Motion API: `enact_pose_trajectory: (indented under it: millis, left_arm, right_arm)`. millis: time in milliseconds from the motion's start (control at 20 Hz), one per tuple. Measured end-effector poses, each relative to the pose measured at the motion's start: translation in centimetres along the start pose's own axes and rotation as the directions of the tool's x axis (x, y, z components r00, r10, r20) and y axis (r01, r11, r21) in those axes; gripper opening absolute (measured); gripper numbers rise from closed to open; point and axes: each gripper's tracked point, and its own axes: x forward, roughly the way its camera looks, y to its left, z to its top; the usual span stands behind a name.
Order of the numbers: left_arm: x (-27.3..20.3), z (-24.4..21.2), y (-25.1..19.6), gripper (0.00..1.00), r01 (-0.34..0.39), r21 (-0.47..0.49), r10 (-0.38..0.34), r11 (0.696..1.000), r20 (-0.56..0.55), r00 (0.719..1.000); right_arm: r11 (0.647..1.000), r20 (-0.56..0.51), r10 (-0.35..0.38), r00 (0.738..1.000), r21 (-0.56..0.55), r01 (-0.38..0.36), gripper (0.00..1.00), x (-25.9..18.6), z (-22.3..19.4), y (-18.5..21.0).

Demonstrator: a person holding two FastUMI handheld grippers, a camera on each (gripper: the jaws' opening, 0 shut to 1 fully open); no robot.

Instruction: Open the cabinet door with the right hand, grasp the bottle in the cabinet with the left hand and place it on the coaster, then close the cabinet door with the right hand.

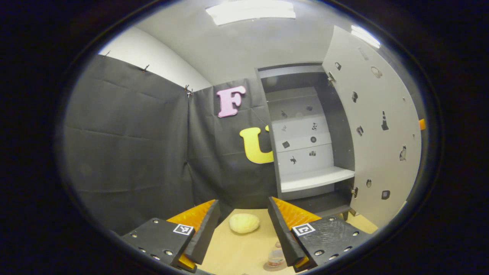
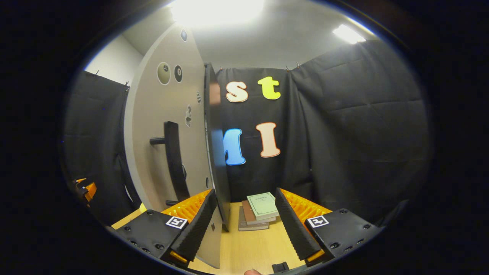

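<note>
My left claw point(image 1: 243, 229) hangs released above one bottle point(image 1: 276, 258) standing on the table point(image 1: 229, 256); beyond, one sponge point(image 1: 244, 223), one open cabinet point(image 1: 305, 152). My right claw point(image 2: 244, 225), released, flanks the door point(image 2: 168, 145); three books point(image 2: 256, 214) behind.

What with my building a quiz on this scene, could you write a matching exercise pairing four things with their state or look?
Things:
1. cabinet door
2. bottle
3. books
4. sponge-like lump

States:
A. stacked flat
B. swung wide open
C. clear, standing upright
D. pale yellow, rounded

Pairs: 1-B, 2-C, 3-A, 4-D
</note>
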Motion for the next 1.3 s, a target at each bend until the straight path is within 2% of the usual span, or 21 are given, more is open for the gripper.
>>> enact_pose_trajectory:
  millis: [50,100,150,200,250,300,400,700,1050,1300]
  left_arm:
    - [0.1,-0.1,0.7,0.77,-0.001,-0.008,0.001,1.000,-0.003,1.000]
    - [0.4,-0.4,1.3,0.76,0.001,-0.017,-0.001,1.000,-0.005,1.000]
    - [0.8,-0.6,1.9,0.76,0.002,-0.023,-0.003,1.000,-0.009,1.000]
    - [1.3,-1.3,2.5,0.78,0.005,-0.027,-0.006,1.000,-0.018,1.000]
    - [1.7,-1.6,3.0,0.78,0.010,-0.033,-0.011,0.999,-0.026,1.000]
    - [2.3,-1.9,3.3,0.76,0.015,-0.040,-0.016,0.999,-0.030,0.999]
    - [3.3,-2.2,4.1,0.76,0.025,-0.050,-0.026,0.998,-0.026,0.999]
    - [5.4,-2.5,5.2,0.78,0.067,-0.058,-0.068,0.996,-0.023,0.997]
    - [7.2,-2.8,6.0,0.76,0.104,-0.071,-0.106,0.992,-0.014,0.994]
    - [8.4,-3.2,7.0,0.76,0.118,-0.075,-0.119,0.990,-0.009,0.993]
  right_arm:
    - [1.000,0.004,-0.021,1.000,-0.014,0.021,0.98,-0.4,0.2,0.3]
    - [0.999,0.013,-0.038,0.999,-0.035,0.038,0.91,-0.3,0.3,0.3]
    - [0.997,0.018,-0.055,0.998,-0.060,0.056,0.89,-0.5,0.3,0.4]
    - [0.994,0.025,-0.072,0.997,-0.082,0.074,0.89,-0.5,0.5,0.5]
    - [0.990,0.030,-0.091,0.995,-0.102,0.094,0.89,-0.7,0.7,0.6]
    - [0.987,0.032,-0.109,0.994,-0.117,0.112,0.95,-0.7,0.8,0.6]
    - [0.985,0.030,-0.130,0.991,-0.112,0.133,0.94,-0.7,0.7,0.8]
    - [0.983,0.022,-0.153,0.988,-0.099,0.154,0.94,-1.6,0.4,3.0]
    - [0.982,0.017,-0.158,0.987,-0.106,0.159,0.94,-1.5,0.2,5.1]
    - [0.986,0.013,-0.129,0.992,-0.106,0.130,0.95,-1.8,-0.2,7.7]
